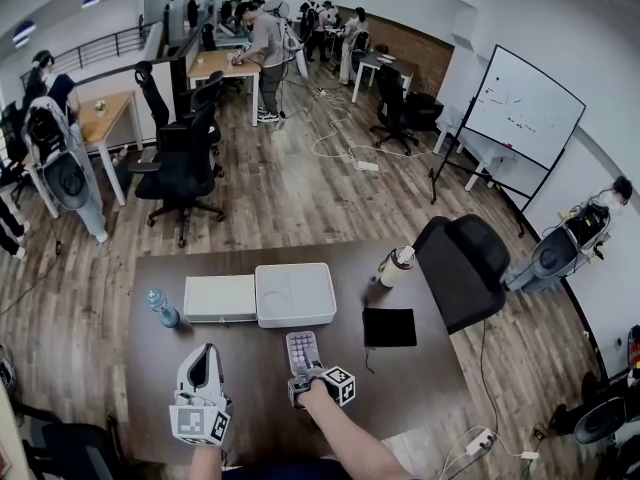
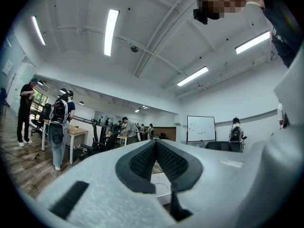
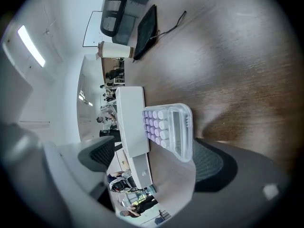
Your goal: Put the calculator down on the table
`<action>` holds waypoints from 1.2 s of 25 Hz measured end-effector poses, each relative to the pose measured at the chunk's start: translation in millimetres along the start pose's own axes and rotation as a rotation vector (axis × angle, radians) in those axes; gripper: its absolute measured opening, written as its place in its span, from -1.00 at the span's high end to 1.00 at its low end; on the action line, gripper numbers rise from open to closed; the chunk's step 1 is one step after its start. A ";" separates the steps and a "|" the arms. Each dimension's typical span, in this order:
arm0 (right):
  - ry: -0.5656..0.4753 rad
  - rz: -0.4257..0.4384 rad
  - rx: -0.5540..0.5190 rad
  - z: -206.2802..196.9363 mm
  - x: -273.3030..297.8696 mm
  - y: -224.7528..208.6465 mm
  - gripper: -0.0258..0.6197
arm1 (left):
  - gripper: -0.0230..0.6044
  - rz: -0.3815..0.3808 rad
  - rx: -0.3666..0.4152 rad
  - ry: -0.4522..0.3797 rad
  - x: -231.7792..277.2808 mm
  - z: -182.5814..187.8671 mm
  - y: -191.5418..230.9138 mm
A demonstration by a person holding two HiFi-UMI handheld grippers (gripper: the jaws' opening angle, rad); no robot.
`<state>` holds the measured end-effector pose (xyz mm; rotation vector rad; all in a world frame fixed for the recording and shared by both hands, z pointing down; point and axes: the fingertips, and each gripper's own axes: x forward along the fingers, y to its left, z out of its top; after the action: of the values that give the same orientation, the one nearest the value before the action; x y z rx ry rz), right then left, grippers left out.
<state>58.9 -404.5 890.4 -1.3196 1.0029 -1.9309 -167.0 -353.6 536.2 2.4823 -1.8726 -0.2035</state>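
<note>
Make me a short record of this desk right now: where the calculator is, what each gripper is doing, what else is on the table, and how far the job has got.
calculator: lilac keys, appears to lie flat on the table
right gripper: open, a jaw on either side of the calculator, pads not pressing it
left gripper: shut, empty, left of the calculator
other items: white boxes, water bottle, black pad, cup
task state: calculator looks set down and released

Left gripper point(image 1: 207, 350): white, black-padded jaws
</note>
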 end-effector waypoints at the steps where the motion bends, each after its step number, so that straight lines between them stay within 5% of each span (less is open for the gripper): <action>1: 0.000 0.001 0.004 -0.6 -2.0 1.8 -0.65 | 0.94 -0.002 -0.002 0.000 -0.3 0.0 -0.8; 13: 0.005 0.068 -0.030 -7.4 -23.9 24.2 -0.66 | 0.94 -0.013 -0.017 0.003 -4.0 -2.4 -4.4; 23: 0.033 0.302 -0.086 -18.5 -40.2 104.4 -0.66 | 0.94 -0.034 0.036 0.031 -2.6 -3.8 -15.6; 30: 0.042 0.495 -0.186 -23.6 -66.1 152.2 -0.66 | 0.94 -0.028 0.002 0.025 -3.7 -8.8 -15.9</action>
<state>66.9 -428.4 724.7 -1.0030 1.4058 -1.5216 -151.7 -346.1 543.6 2.5009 -1.8309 -0.1700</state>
